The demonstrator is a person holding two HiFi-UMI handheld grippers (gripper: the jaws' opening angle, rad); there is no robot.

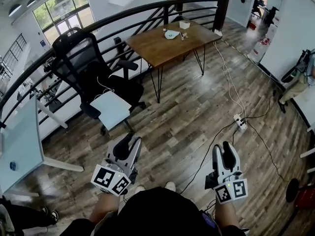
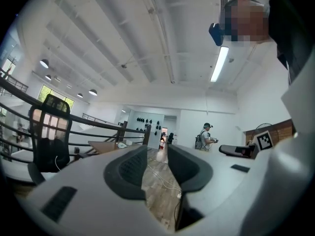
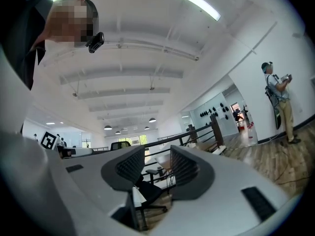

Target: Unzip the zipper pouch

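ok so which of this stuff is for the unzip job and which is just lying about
Job: left gripper, right gripper, both open and empty; pale item on the wooden table, possibly the pouch.
Lying about: office chair, power strip, small white table.

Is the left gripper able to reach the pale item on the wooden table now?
Probably not: the left gripper hovers far from the pale item, with a wide stretch of floor between them.

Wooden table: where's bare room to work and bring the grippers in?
The wooden table is bare on its near half, toward the black chair. Its far end by the railing is crowded: a pale pouch, a white container and small bits.
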